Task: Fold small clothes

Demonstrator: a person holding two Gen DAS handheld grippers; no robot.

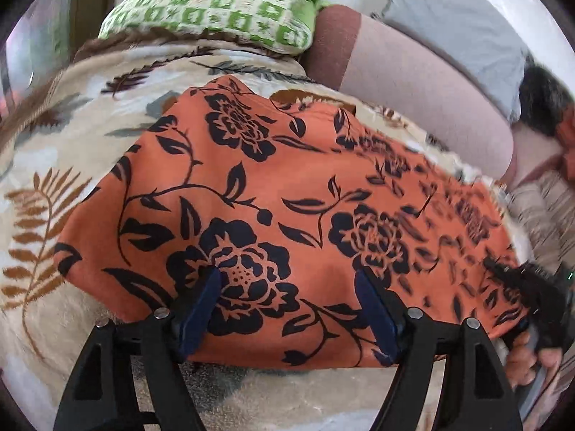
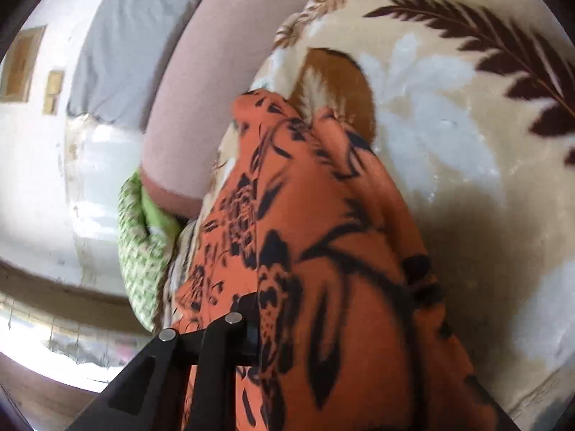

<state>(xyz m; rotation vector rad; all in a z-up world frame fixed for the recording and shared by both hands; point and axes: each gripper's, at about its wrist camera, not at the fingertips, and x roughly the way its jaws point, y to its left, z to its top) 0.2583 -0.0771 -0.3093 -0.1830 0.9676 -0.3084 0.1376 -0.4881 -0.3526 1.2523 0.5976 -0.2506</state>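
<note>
While mostly flat on blanket (image 1: 54, 143), orange floral garment (image 1: 287, 186).

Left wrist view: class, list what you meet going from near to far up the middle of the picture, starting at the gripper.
left gripper → orange floral garment → leaf-print blanket → green checked pillow

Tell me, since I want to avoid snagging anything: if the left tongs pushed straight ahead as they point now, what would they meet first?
Most likely the orange floral cloth: it lies spread right ahead of the open left tongs, over the leaf-print blanket. Depth is hard to judge.
</note>
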